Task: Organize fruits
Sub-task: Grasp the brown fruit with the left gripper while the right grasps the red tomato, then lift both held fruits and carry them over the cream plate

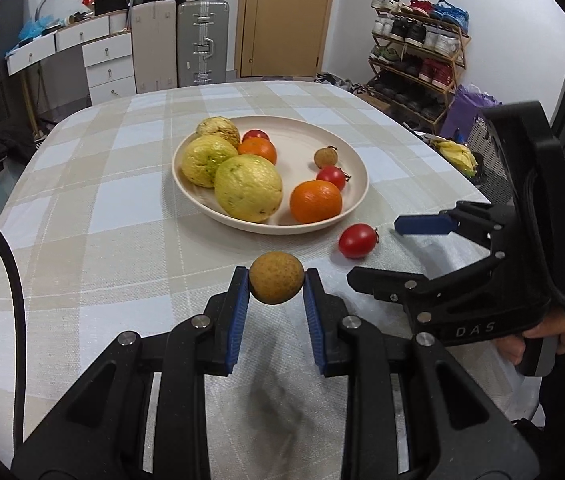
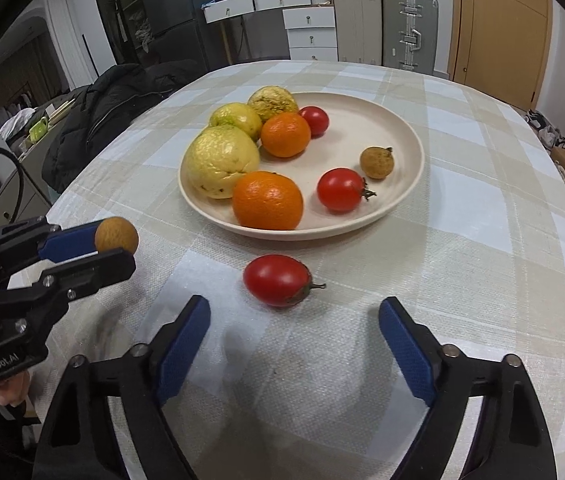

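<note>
My left gripper point(image 1: 276, 284) is shut on a small brown longan point(image 1: 276, 283) and holds it above the cloth, short of the plate; the longan also shows in the right wrist view point(image 2: 116, 235). My right gripper point(image 2: 294, 312) is open and empty, just behind a loose red tomato point(image 2: 277, 280) on the cloth; the tomato shows in the left wrist view point(image 1: 357, 241) too. The cream plate point(image 2: 398, 120) holds three yellow-green guavas point(image 2: 220, 164), two oranges point(image 2: 267, 200), two tomatoes point(image 2: 340, 190) and another longan point(image 2: 377, 163).
The table wears a checked beige and white cloth point(image 1: 102, 240). A dark jacket point(image 2: 98, 120) lies off the table's left side. A shoe rack point(image 1: 418, 56) and bananas point(image 1: 456, 156) stand beyond the right edge.
</note>
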{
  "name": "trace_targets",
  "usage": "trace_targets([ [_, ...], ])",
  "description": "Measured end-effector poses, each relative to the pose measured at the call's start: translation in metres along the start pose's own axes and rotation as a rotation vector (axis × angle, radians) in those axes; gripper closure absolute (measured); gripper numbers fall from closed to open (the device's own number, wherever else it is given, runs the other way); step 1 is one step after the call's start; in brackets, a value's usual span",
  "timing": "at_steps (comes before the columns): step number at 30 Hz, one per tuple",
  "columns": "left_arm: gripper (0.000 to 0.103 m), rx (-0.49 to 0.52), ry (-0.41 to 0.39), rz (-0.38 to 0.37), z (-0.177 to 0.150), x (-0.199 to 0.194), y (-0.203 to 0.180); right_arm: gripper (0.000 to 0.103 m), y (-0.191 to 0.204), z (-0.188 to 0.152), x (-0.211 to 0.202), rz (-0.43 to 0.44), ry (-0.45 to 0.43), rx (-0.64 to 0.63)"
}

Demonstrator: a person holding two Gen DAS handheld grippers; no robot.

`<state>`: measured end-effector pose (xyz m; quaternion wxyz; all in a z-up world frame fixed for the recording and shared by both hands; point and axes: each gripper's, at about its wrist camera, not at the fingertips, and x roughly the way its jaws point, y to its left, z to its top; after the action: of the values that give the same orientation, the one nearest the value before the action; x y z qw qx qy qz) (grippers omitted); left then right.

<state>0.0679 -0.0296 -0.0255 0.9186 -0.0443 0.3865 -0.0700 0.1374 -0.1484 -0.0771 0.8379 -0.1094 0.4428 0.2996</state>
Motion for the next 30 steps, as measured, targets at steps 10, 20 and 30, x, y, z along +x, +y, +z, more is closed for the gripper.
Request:
trace_targets([
  [10,0.079,-0.018,-0.003,0.007,0.001,0.002,0.007,0.044,0.004,0.004,0.004,0.009,-0.026,0.001],
  [20,0.079,-0.02,-0.004,0.007,0.001,0.004,0.007,0.062,0.005,0.003,0.002,0.0,-0.036,-0.02],
  [30,0.079,-0.026,-0.042,0.01,0.004,-0.002,0.007,0.062,0.001,0.008,-0.025,0.038,-0.113,-0.016],
])
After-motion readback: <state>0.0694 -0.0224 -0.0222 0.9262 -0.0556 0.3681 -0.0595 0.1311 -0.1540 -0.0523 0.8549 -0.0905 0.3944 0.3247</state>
